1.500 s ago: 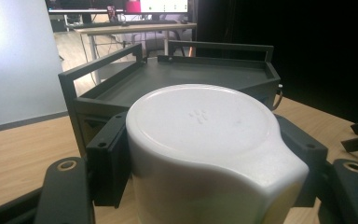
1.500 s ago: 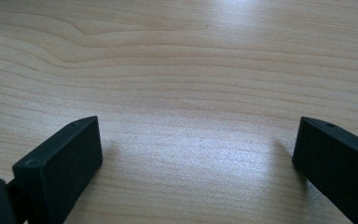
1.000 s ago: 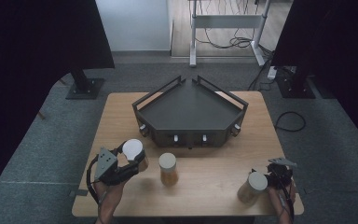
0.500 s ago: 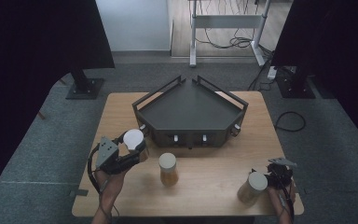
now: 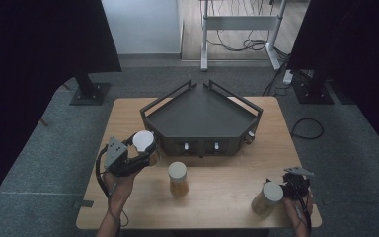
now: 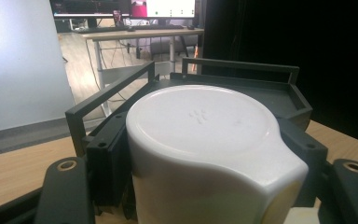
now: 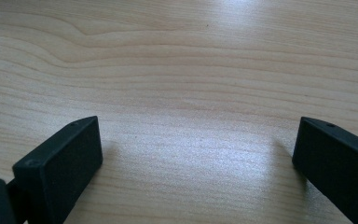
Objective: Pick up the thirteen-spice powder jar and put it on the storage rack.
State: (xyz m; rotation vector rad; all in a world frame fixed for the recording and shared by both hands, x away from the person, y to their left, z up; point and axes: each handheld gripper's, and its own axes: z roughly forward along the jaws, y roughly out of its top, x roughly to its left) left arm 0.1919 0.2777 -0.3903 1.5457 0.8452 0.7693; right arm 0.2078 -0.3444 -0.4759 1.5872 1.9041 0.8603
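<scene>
Three white-lidded jars on table. Left gripper (image 5: 137, 159) pinching one jar (image 5: 144, 141) upright, lifted at centre-left of frame, just beside black tray (image 5: 200, 106)'s near-left wall; tray lies up-right of it. Right gripper (image 5: 292, 186) spread, empty, lower right.

The high view looks forward and down over the whole table (image 5: 227, 197). The left gripper view sits close behind a white lid (image 6: 205, 126), facing the dark tray (image 6: 242, 77). The right gripper view apparently faces steeply down at bare tabletop.
</scene>
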